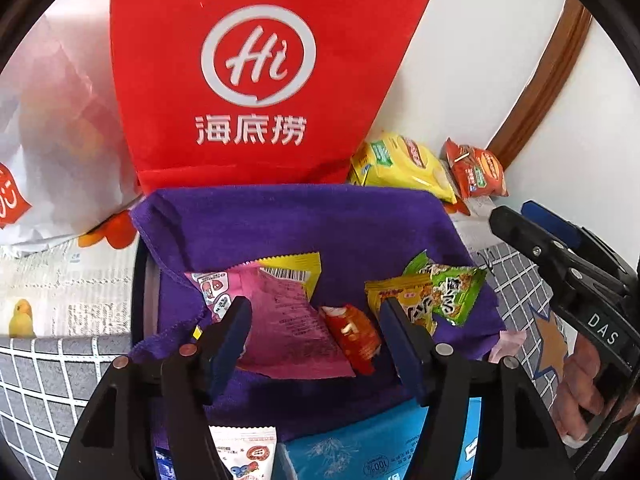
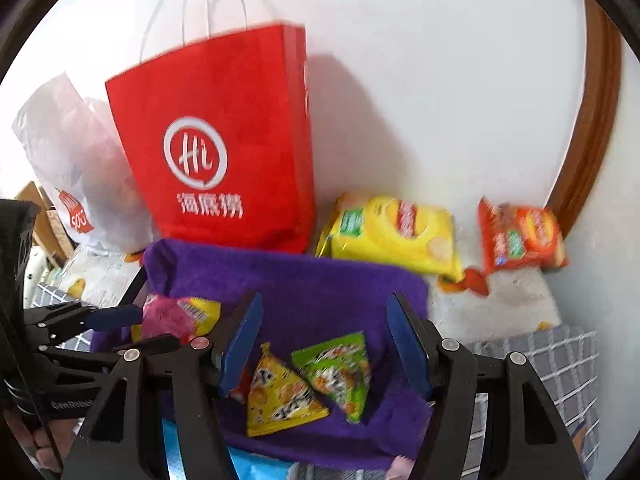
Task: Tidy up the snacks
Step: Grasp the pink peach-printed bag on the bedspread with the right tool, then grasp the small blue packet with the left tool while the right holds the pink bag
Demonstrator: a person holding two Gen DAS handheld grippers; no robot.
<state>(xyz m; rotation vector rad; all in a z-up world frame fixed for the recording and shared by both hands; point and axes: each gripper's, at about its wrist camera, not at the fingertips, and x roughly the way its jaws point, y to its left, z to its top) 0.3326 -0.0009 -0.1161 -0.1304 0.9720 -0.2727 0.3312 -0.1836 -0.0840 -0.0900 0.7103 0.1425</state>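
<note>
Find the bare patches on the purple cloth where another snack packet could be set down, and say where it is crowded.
Free: the purple cloth strip behind the packets, below the red bag. Crowded: its front, with pink packet, red packet, yellow packet and green packet.

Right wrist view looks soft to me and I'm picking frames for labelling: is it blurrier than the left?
Yes: in the right wrist view the red bag lettering and snack packets are smeared; the left wrist view is sharp, its barcode legible, though fisheye bends the door frame.

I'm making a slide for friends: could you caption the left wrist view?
Open left gripper hovering above a pink packet and red snack on a purple towel.
</note>
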